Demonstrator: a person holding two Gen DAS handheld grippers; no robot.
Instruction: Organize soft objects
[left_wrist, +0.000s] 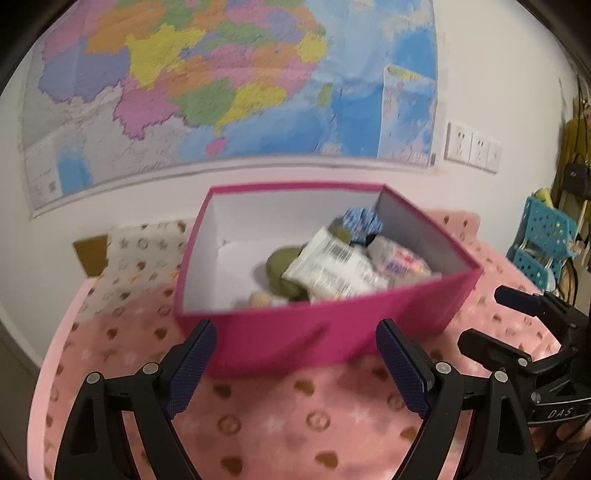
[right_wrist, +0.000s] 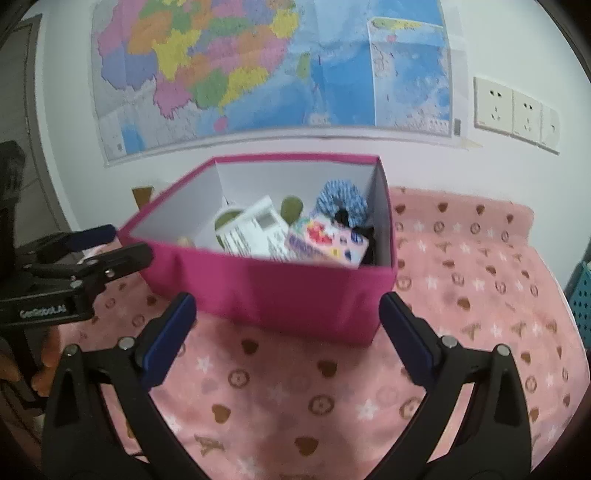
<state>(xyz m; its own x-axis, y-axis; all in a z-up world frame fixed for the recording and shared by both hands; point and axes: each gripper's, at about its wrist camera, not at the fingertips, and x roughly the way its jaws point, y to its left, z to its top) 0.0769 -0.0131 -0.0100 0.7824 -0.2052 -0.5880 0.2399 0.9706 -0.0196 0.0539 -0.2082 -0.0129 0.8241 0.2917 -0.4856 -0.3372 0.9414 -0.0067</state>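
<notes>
Both grippers released and empty: left gripper (left_wrist: 295, 363) spread wide just short of the pink box (left_wrist: 295, 332), right gripper (right_wrist: 288, 334) likewise splayed in front of the same box (right_wrist: 280, 291), nothing between either pair of pads. Soft objects already gathered inside: a green plush (left_wrist: 282, 269) low in the middle, a white barcoded packet (left_wrist: 332, 267) leaning across it, a colourful printed pack (right_wrist: 328, 240) toward the right wall, a blue-and-white scrunchie (right_wrist: 341, 201) in the far right corner, something black beside it, too dark to identify. Box sitting on a pink patterned blanket (right_wrist: 461, 280), near a wall with a map (right_wrist: 258, 62); a star-print cloth (left_wrist: 144, 254) lying to the box's left, near it, contact unclear. Task probably close to finished, judging from the filled box and the bare blanket in front. Risks from here: a forward push with open jaws nudging the light cardboard wall and sliding or tipping the box on the plush blanket; the packet, propped at an angle above the rim line, slipping out under any jolt; the two grippers, close side by side, knocking fingers on a shared reach; blanket pile snagging a low fingertip. Motion blur throughout, so finer contacts impossible to confirm.
</notes>
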